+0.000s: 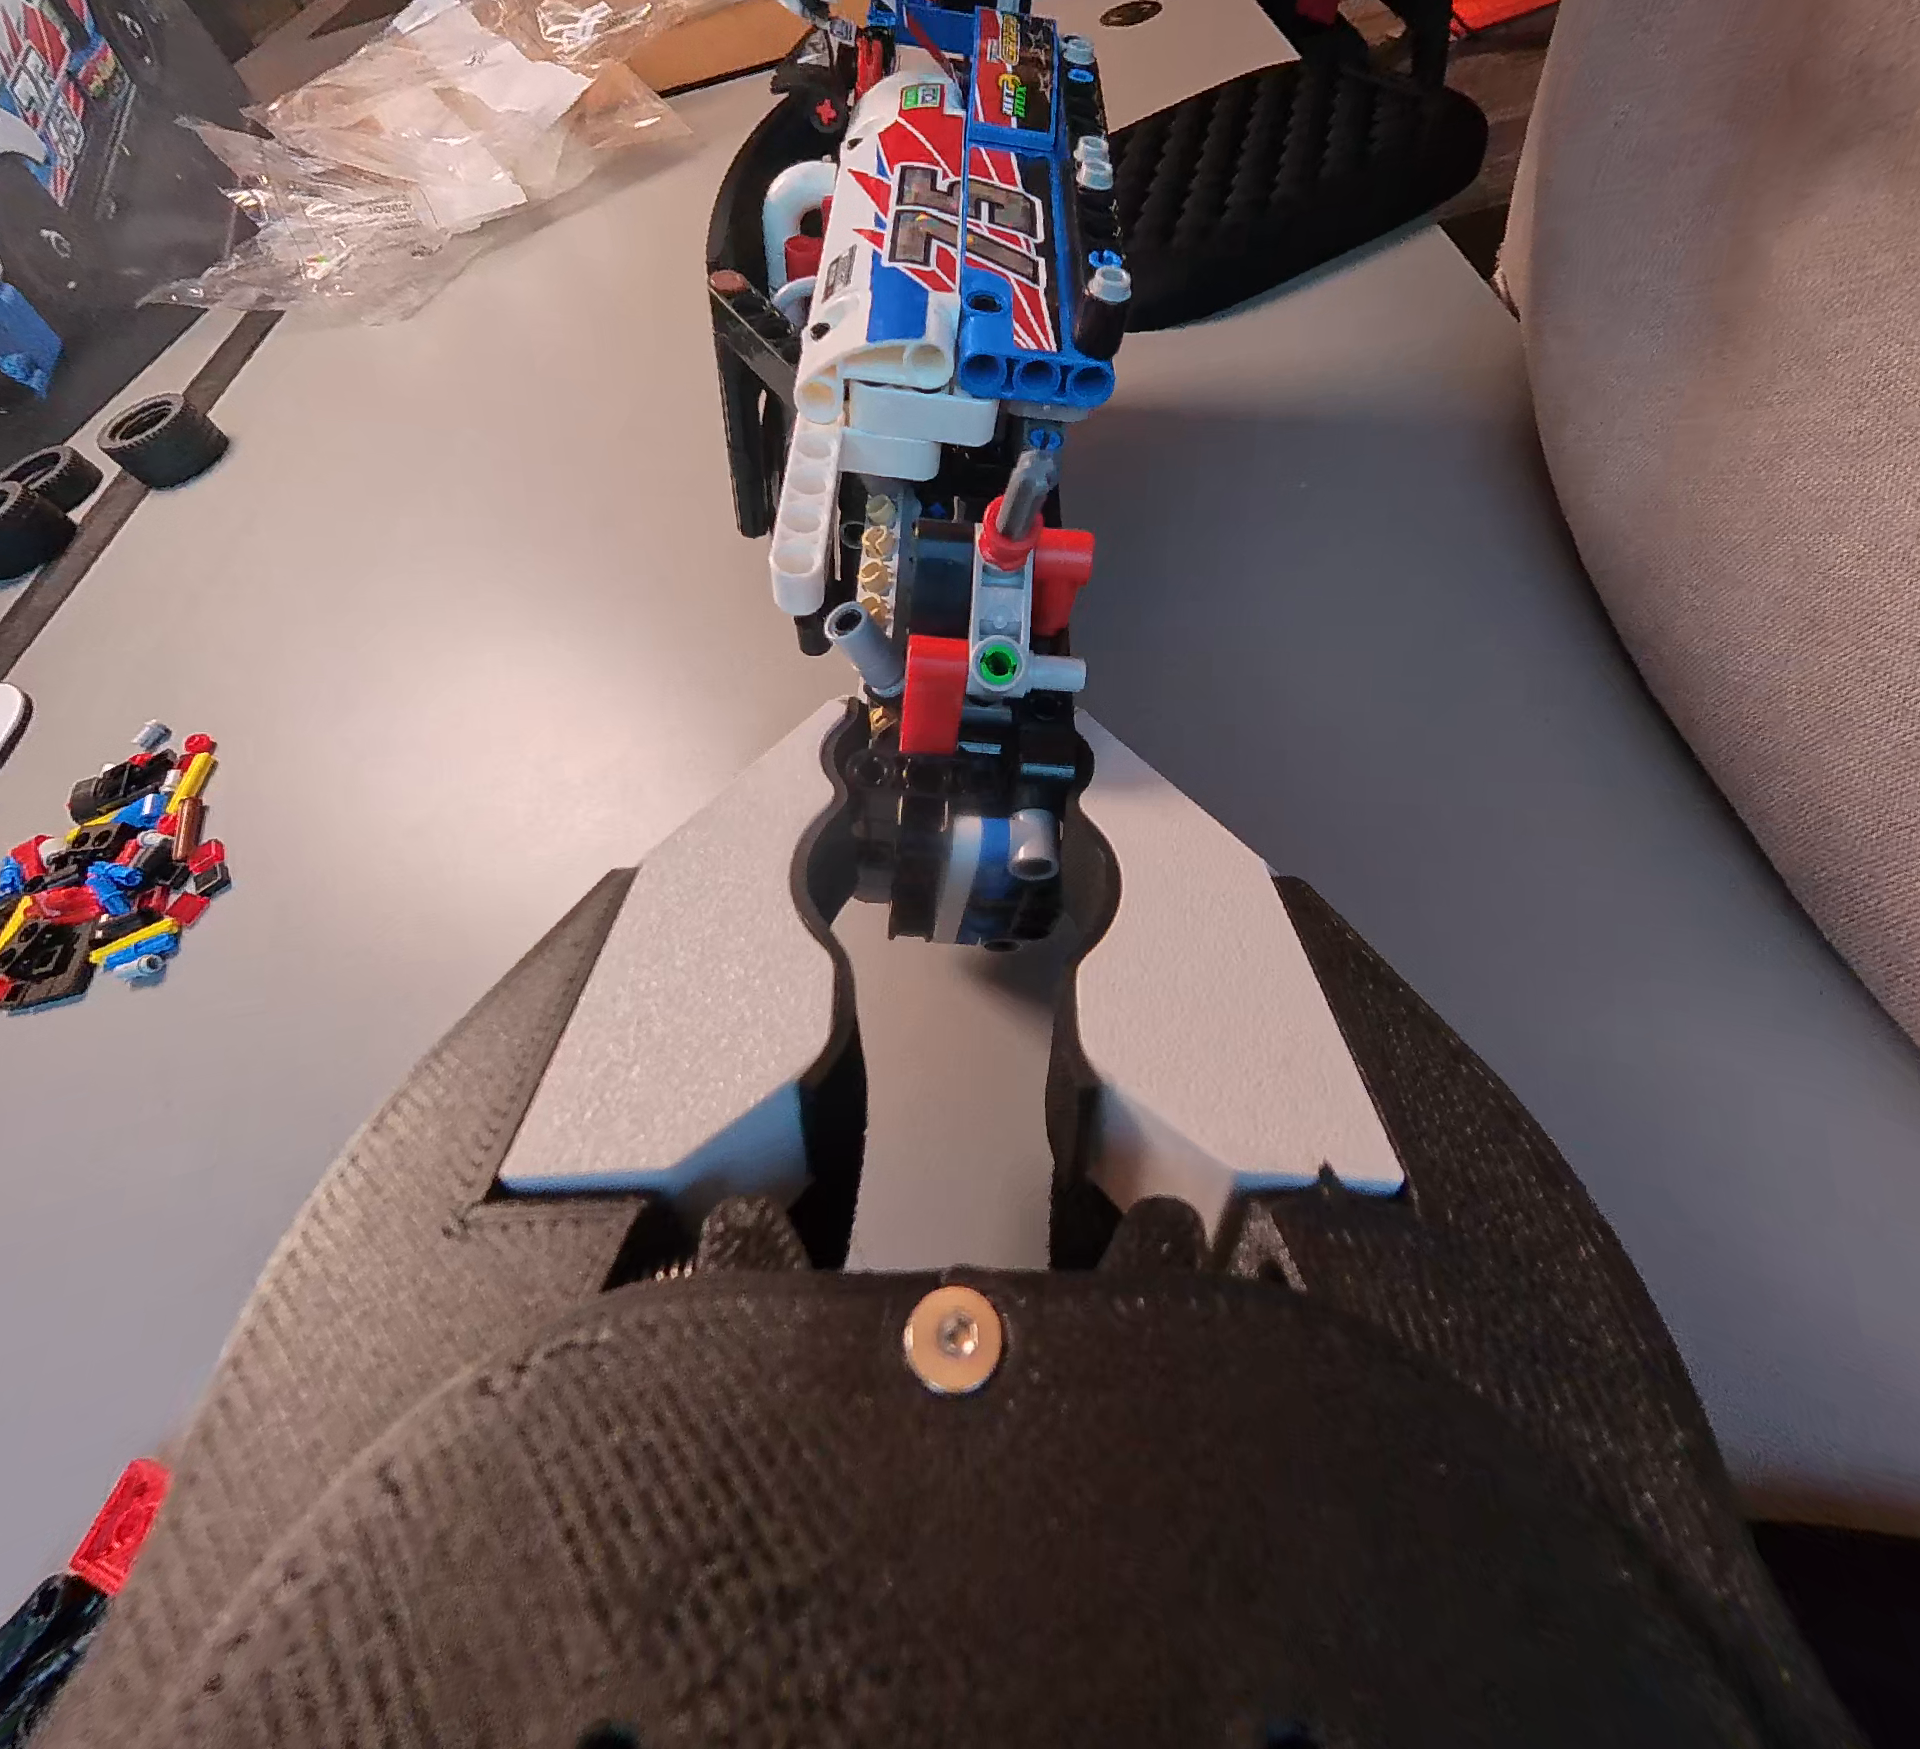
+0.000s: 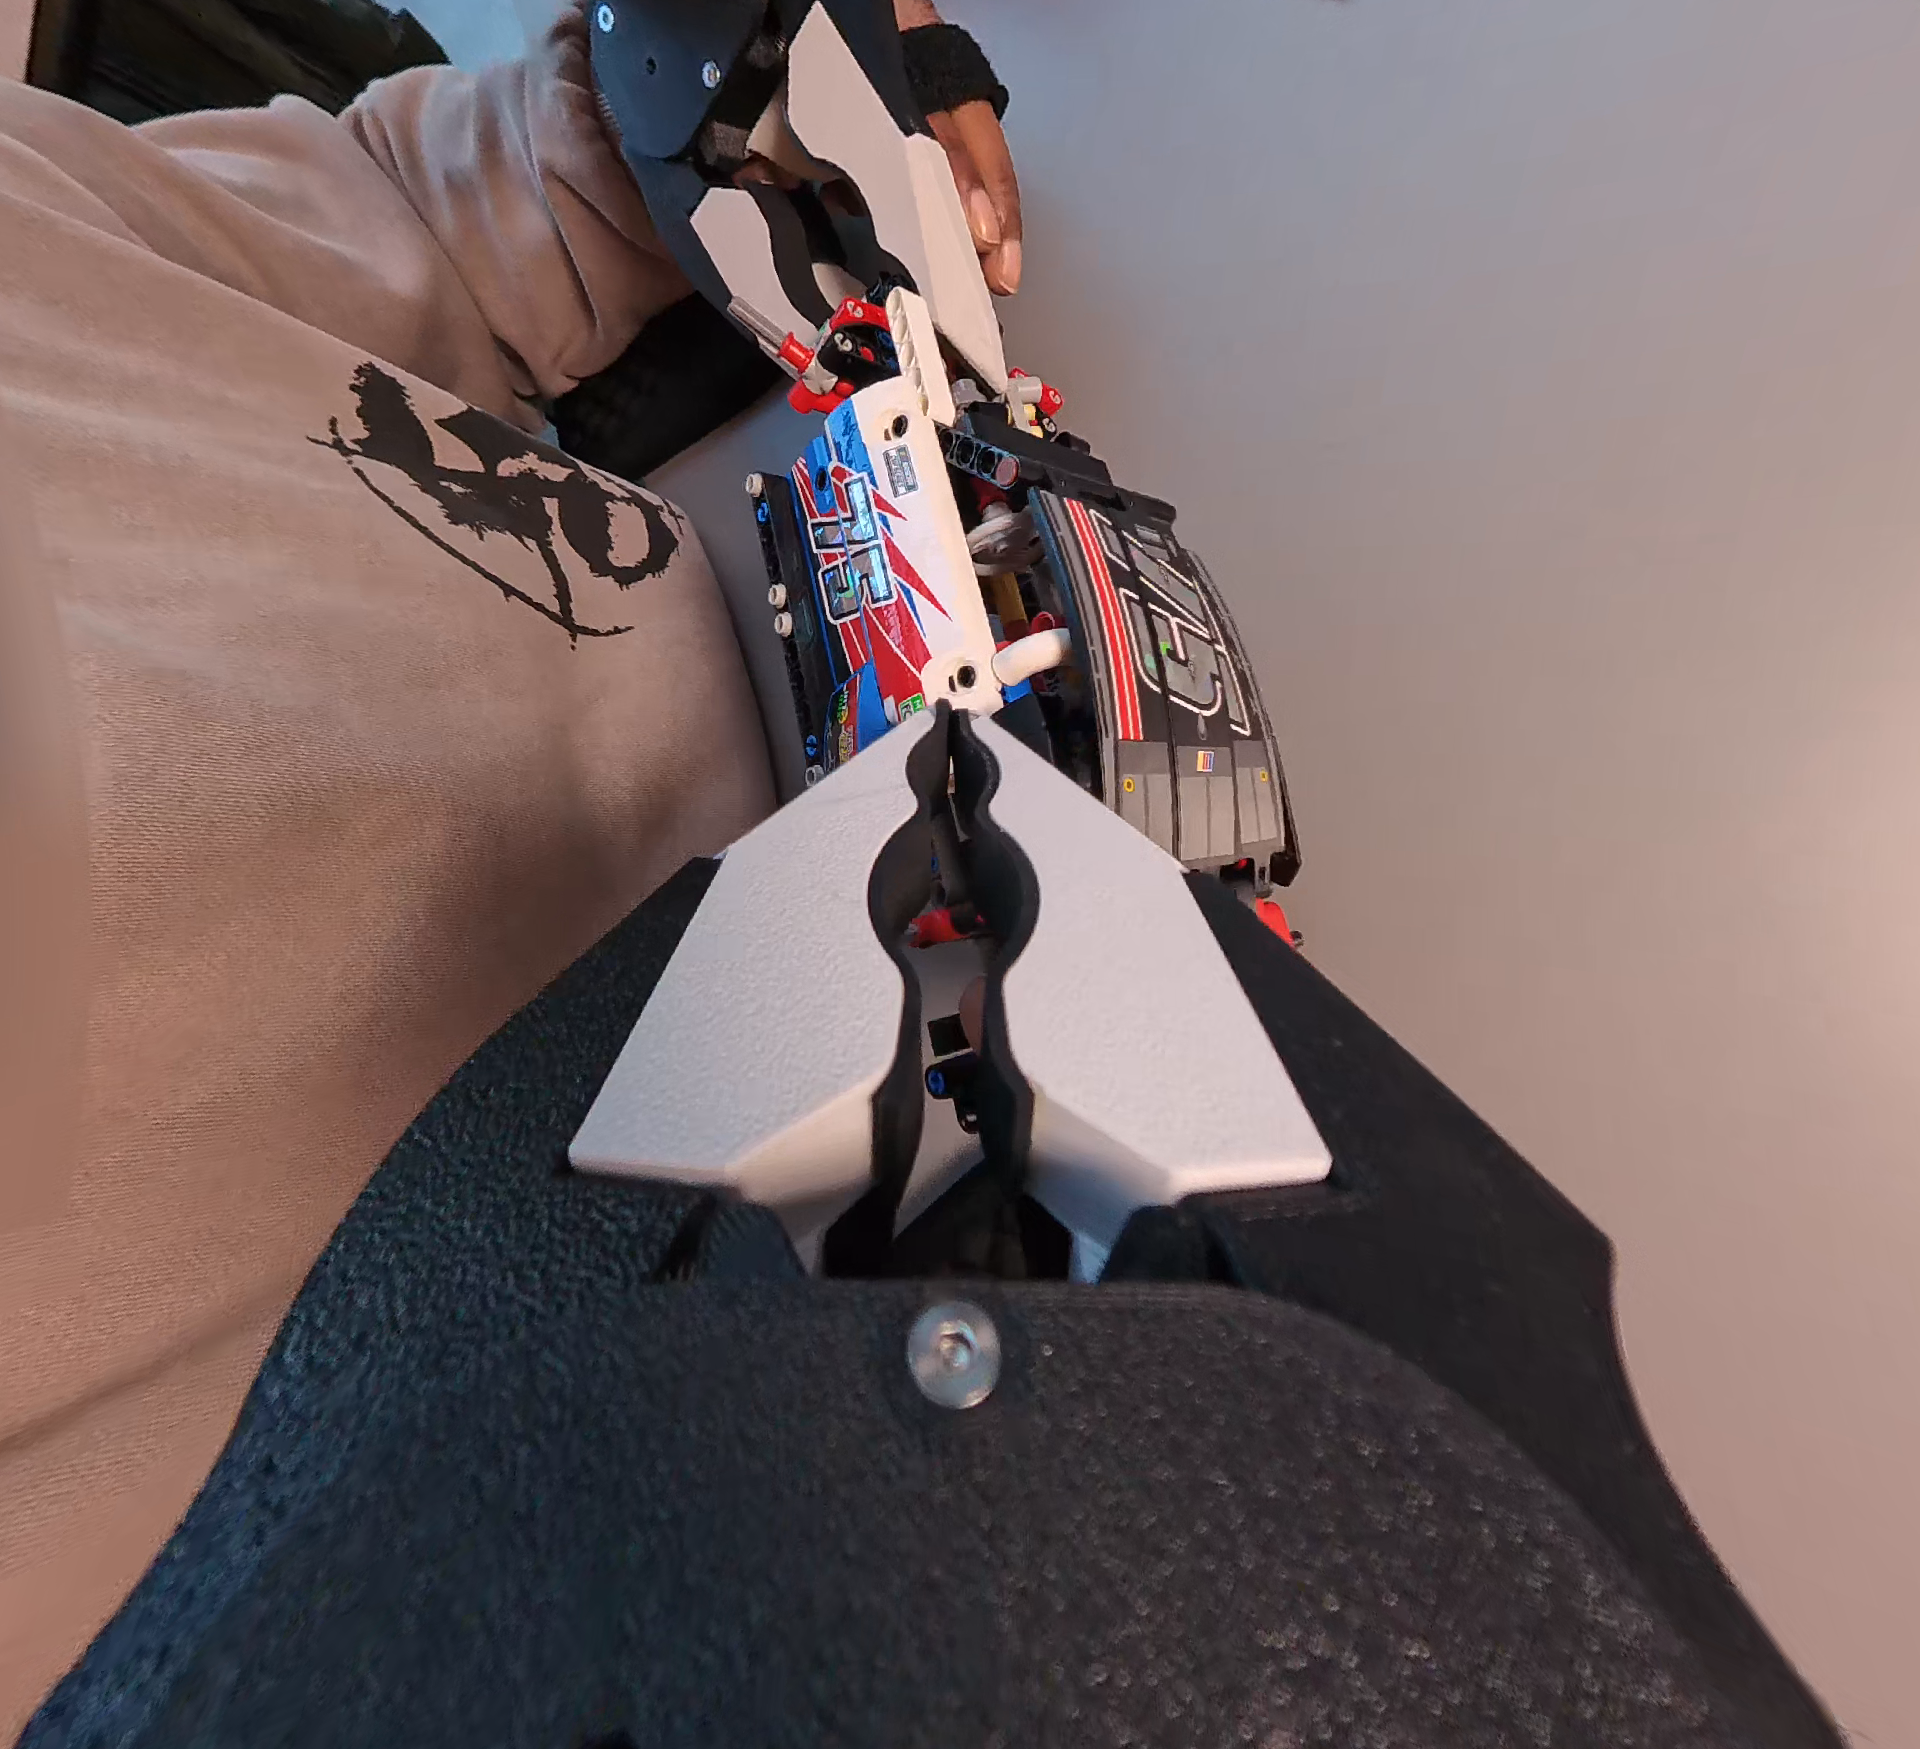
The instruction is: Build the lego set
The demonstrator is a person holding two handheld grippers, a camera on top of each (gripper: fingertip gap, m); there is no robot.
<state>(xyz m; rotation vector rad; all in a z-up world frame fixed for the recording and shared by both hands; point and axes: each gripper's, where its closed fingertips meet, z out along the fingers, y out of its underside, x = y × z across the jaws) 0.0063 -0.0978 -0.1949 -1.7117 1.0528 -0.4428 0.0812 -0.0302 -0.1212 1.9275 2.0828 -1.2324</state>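
L gripper (image 1: 961, 826) clamped the toy car (image 1: 935, 265) by one end above the table (image 1: 468, 556); R gripper (image 2: 951, 733) pinched nearly closed at its other end.

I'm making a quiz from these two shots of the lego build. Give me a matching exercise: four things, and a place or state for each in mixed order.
1. left gripper
2. right gripper
3. tires
4. plastic bags

a. crumpled, far side of the table
b. loose at the table's left edge
c. shut on the car's near end
d. tips closed at the car's far end

1-c, 2-d, 3-b, 4-a
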